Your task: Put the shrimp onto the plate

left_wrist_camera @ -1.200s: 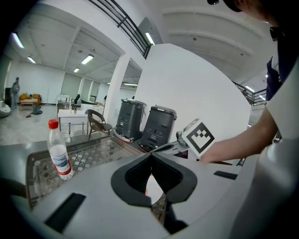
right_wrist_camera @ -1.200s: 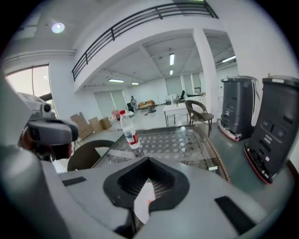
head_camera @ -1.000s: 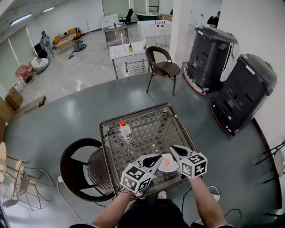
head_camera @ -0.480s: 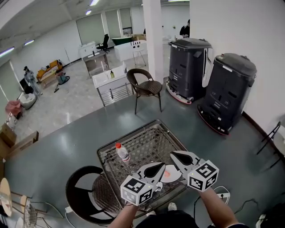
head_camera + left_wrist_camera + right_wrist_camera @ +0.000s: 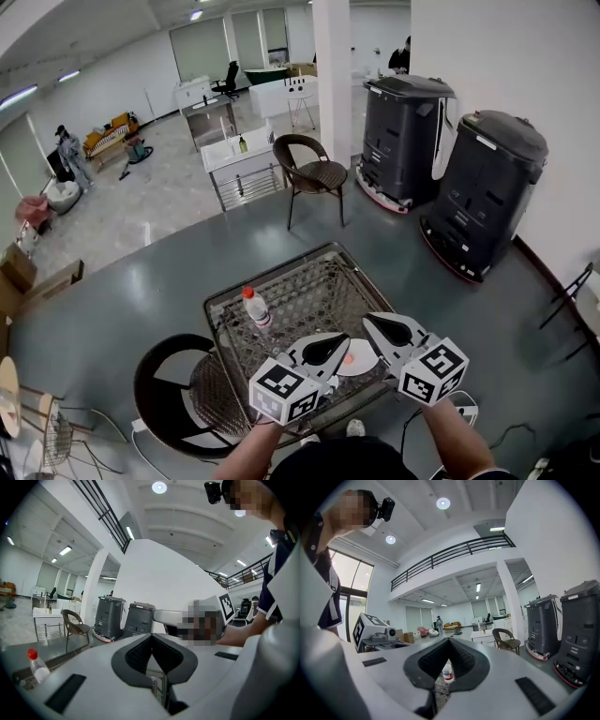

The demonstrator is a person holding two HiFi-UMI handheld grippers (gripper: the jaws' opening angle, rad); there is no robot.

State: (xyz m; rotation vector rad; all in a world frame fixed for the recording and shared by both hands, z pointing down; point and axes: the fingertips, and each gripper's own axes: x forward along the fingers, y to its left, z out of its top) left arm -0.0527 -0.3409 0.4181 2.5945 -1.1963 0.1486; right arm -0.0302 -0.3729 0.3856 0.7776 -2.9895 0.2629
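Observation:
A small orange shrimp [image 5: 349, 357] lies on a white plate [image 5: 361, 362] at the near right of a square mesh-topped table [image 5: 309, 291]. My left gripper [image 5: 343, 338] hangs just left of the plate, its tip over the plate's edge. It is shut [image 5: 152, 637] with nothing in it. My right gripper [image 5: 368, 320] hovers above the plate's far right side. It too is shut [image 5: 449, 641] and empty. Neither gripper view shows the shrimp or the plate.
A clear bottle with a red cap [image 5: 255, 307] stands at the table's left [image 5: 35, 665] and shows through the right jaws' gap [image 5: 447, 673]. A wicker chair [image 5: 183, 384] sits left of the table, another [image 5: 314, 173] beyond. Two dark machines [image 5: 487, 192] stand at the right wall.
The head view has lifted and shifted, taking in more of the room. Both grippers stay shut near the plate, and the shrimp stays on it.

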